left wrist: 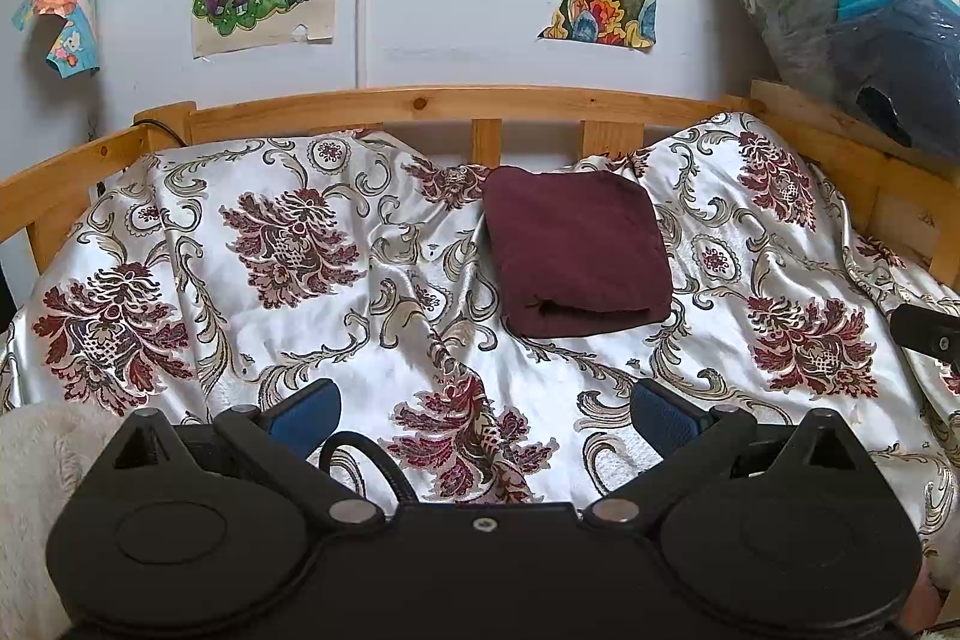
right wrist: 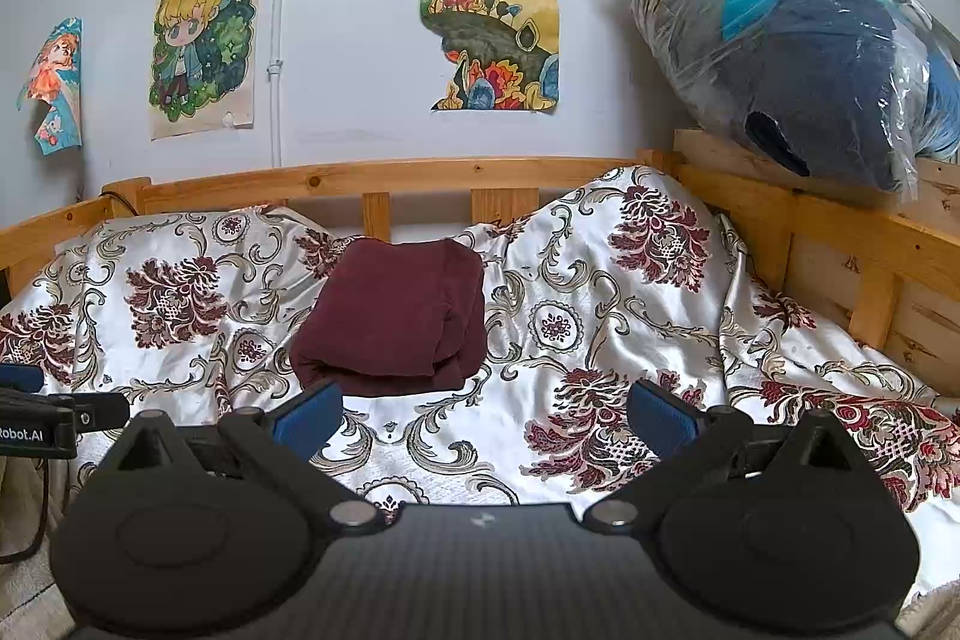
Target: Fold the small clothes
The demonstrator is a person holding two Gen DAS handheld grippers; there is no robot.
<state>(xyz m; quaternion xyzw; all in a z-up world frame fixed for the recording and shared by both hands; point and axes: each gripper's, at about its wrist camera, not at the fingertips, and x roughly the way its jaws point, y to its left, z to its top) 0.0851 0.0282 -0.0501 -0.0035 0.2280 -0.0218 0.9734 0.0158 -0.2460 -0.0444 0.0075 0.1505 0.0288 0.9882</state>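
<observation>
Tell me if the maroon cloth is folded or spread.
Folded: the maroon cloth lies as a compact rectangle with layered edges showing at its near side.

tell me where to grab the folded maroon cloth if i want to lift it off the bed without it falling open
Probably pinch the near edge of the maroon cloth, where the folded layers stack into a thick roll facing the grippers. Come in low from the front with the right gripper, which is open and sits closest to that edge. The flat top offers nothing to pinch, and the floral bedspread beneath could get caught.
</observation>
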